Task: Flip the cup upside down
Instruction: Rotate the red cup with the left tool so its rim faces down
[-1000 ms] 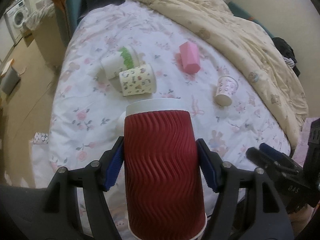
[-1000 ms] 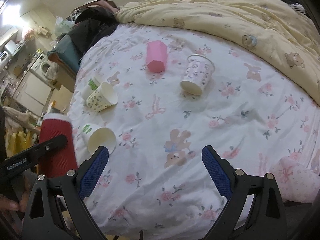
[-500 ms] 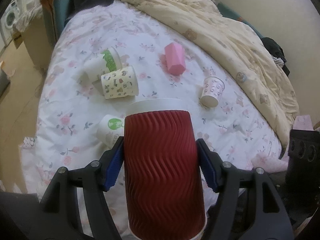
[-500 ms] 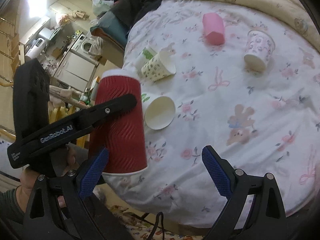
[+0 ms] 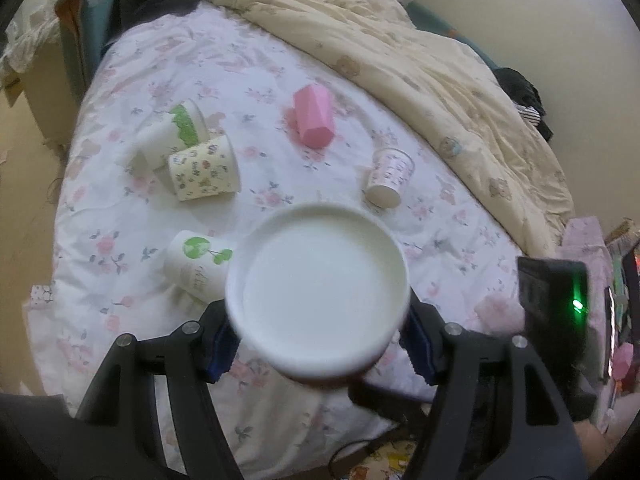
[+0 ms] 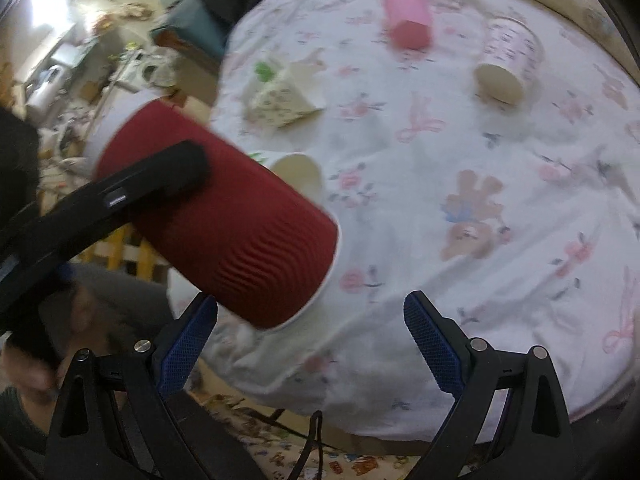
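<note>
Right now the left claw (image 5: 320,344) is clamped on the red ribbed cup (image 6: 224,216), its blue pads pressed against the cup's sides, and holds it tilted in the air above the near edge of the bed (image 5: 280,80). From the left wrist only the cup's white end shows, facing the camera. The right claw (image 6: 310,344) hangs empty with its fingers spread wide, just beside the red cup's lower rim. I judge the turn to be partway done. The risk from here is the soft, rumpled sheet: set on its rim there, the tall cup could lean and topple. It could also bump the small white cup (image 5: 196,264) lying on its side close by.
</note>
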The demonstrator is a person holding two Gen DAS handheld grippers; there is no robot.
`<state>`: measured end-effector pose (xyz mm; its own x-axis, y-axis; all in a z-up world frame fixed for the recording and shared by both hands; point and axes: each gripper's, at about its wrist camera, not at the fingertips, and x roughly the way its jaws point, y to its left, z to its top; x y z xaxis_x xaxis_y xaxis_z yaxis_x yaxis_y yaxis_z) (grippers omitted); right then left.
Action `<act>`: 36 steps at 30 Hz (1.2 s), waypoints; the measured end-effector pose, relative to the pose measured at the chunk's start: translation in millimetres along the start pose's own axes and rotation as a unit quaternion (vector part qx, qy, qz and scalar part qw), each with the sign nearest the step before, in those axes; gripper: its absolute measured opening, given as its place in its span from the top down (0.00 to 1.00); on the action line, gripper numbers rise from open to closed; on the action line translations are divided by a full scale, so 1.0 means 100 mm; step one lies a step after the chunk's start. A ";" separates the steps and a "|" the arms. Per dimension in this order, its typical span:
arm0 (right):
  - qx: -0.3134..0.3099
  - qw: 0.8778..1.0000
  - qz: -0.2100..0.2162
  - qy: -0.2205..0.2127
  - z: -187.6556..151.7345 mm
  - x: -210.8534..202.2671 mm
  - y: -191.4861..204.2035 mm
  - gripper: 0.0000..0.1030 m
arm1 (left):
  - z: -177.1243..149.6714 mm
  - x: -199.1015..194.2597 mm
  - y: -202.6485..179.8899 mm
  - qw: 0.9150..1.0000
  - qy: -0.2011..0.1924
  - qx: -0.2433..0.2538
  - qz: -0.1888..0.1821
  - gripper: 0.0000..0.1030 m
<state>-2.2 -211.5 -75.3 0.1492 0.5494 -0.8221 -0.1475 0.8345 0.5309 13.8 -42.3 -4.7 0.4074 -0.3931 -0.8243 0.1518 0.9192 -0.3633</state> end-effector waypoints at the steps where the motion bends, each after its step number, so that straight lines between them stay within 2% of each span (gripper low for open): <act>1: 0.004 1.000 -0.007 0.000 0.01 0.01 -0.02 0.06 | -0.01 0.00 -0.02 1.000 0.002 0.004 -0.002 0.37; 7: 0.009 1.000 -0.011 -0.005 0.01 -0.02 -0.08 0.06 | -0.02 -0.01 -0.08 1.000 0.002 0.019 0.008 0.37; 9: 0.009 1.000 -0.013 -0.016 0.01 -0.09 -0.09 0.06 | 0.00 0.03 -0.06 1.000 0.012 0.015 0.025 0.37; 13: 0.047 0.995 -0.038 -0.078 0.06 -0.39 -0.27 0.06 | 0.11 0.11 -0.07 0.998 0.024 0.013 0.064 0.37; 18: 0.107 0.980 -0.088 -0.142 0.02 -0.75 -0.59 0.06 | 0.27 0.34 -0.26 0.994 0.029 0.024 0.100 0.37; 24: 0.161 0.972 -0.086 -0.148 -0.05 -0.87 -0.87 0.06 | 0.42 0.77 -0.49 0.988 0.047 0.035 0.139 0.37; 30: 0.179 0.969 -0.075 -0.152 -0.03 -0.92 -0.95 0.06 | 0.54 1.13 -0.60 0.981 0.055 0.057 0.178 0.37; 34: 0.184 0.968 -0.065 -0.157 -0.03 -0.94 -0.96 0.06 | 0.54 1.30 -0.55 0.981 0.083 0.040 0.170 0.37; 36: 0.185 0.968 -0.065 -0.158 -0.04 -0.95 -0.97 0.06 | 0.53 1.33 -0.53 0.981 0.082 0.035 0.171 0.37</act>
<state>-6.1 -344.8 -49.4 0.4428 0.3761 -0.8139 0.2438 0.8230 0.5130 107.5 -142.3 -71.6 0.2955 -0.0542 -0.9538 0.0956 0.9951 -0.0269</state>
